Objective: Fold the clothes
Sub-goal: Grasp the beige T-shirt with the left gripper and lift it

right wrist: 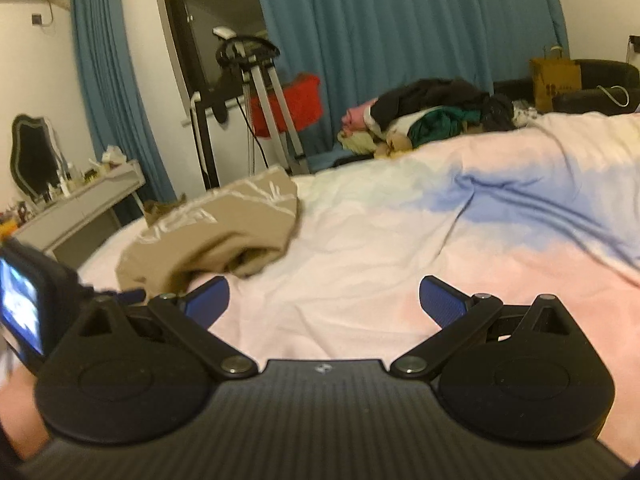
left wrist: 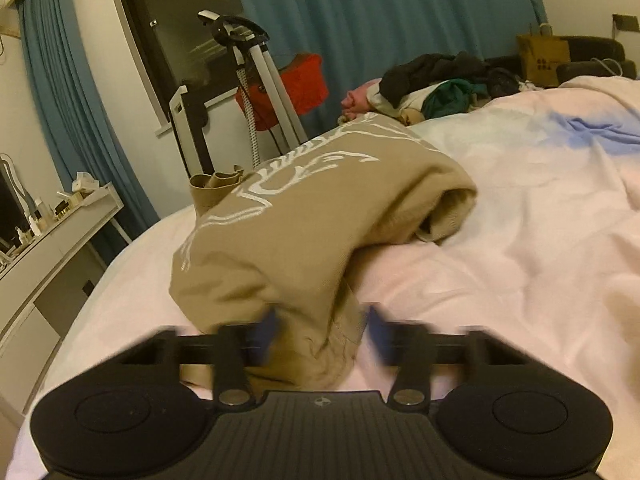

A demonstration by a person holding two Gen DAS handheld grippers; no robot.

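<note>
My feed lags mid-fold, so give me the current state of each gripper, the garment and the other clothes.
Left gripper: shut on the tan sweatshirt, its blue pads pinching a near fold.
Right gripper: open, holding nothing, above the bedsheet.
Tan sweatshirt with white print: bunched, partly folded, lying on the bed.
Pale pink-and-blue bedsheet: spread, wrinkled.
Pile of dark and green clothes: unfolded heap at the far edge.

Your left gripper [left wrist: 322, 330] is at the near end of the garment [left wrist: 288, 224], which lies on the bed [left wrist: 500, 248] — the clothes pile [left wrist: 436, 80] is far behind it. Your right gripper [right wrist: 324, 300] is over the bed, right of the garment — the desk [right wrist: 88, 200] stands left.
</note>
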